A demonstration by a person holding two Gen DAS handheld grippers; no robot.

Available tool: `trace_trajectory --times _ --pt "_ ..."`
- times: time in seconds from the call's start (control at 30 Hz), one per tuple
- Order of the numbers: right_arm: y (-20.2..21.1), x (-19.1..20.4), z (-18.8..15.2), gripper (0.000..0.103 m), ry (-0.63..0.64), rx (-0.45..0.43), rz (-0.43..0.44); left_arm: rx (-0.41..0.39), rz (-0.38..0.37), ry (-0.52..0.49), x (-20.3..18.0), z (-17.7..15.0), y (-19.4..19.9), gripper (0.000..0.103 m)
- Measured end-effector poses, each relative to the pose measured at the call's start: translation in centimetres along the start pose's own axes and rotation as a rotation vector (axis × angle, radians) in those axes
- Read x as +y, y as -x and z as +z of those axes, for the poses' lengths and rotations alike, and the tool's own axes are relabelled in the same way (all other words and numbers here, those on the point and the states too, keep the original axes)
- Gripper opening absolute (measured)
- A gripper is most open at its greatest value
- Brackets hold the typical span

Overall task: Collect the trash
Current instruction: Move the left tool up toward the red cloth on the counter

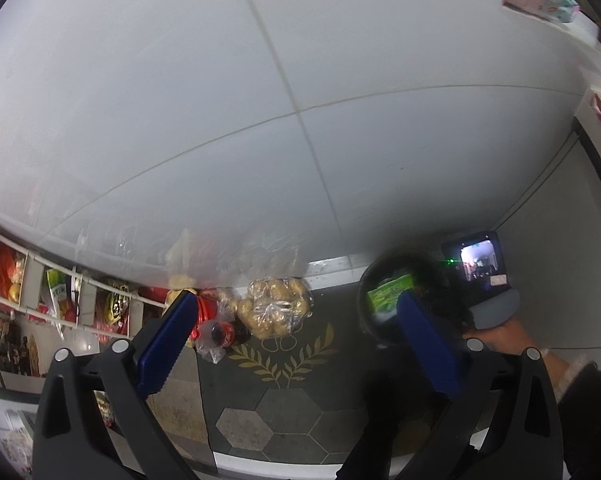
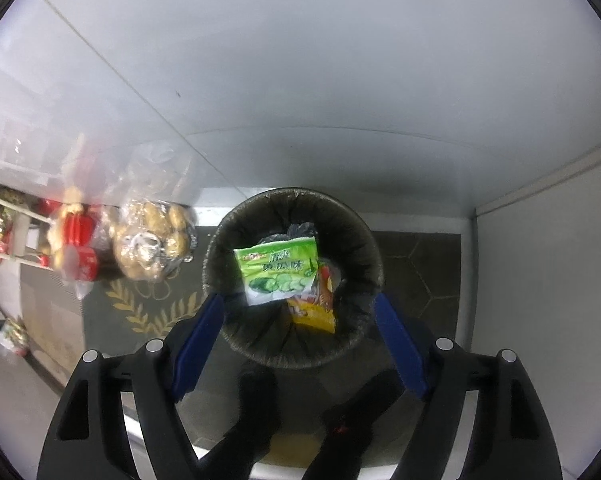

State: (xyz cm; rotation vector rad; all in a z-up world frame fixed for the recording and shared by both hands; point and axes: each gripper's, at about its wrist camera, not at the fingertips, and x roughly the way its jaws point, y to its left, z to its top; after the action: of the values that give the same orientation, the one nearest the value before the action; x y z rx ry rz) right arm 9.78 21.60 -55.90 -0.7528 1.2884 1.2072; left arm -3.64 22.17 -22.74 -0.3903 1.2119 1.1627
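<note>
Right gripper [image 2: 298,344]: jaws spread wide, nothing between the blue pads; points steeply down over the bin. Seen from left cam too, w/ a hand [image 1: 496,334] on its handle.
Left gripper [image 1: 296,344]: jaws spread, empty; angled down twd the floor mat, well left of the bin.
Bin [image 2: 236,236]: round, black liner folded over the rim, stands on the dark mat near the white wall. In left cam it sits behind the right-side blue finger [image 1: 424,344].
Green packet [image 2: 278,270]: snack wrapper w/ cucumber print, lies inside the bin on top, tilted, not touching either pad.
Yellow packet [image 2: 314,314]: also in the bin, partly under the green one, toward the near rim.
Mat [image 2: 140,312]: dark, gold leaf emblem, hexagon pattern at the near side.
Bag of potatoes [image 2: 150,240]: clear plastic, knotted, on the mat's far edge, left of the bin, apart from it.
Cola bottle [image 1: 224,334]: lying beside the potatoes, red label; blurred in right cam.
Shelf [image 1: 60,300]: white rack at far left w/ red & gold items; details too small to tell.
Wall: white tiles, fills the upper half of both views.
</note>
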Motion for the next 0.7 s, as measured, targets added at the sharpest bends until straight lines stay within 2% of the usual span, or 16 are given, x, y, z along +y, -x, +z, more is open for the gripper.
trace_trajectory --times 0.1,0.3,0.5,0.7 --pt "4.7 -1.7 -1.7 0.075 -0.03 -0.032 0.006 -0.035 -0.012 -0.012 -1.1 0.9 1.0 0.097" --pt "18.8 -6.6 -9.3 0.082 -0.111 -0.226 -0.009 -0.11 -0.093 -0.063 -4.9 3.7 3.6 0.097" --pt "32.3 -11.8 -15.9 0.083 -0.159 -0.44 -0.143 -0.223 -0.213 -0.155 -11.5 6.9 8.0 0.097" --pt "40.9 -15.1 -18.6 0.085 -0.259 -0.587 -0.208 -0.302 -0.324 -0.265 -19.8 8.6 12.4 0.097"
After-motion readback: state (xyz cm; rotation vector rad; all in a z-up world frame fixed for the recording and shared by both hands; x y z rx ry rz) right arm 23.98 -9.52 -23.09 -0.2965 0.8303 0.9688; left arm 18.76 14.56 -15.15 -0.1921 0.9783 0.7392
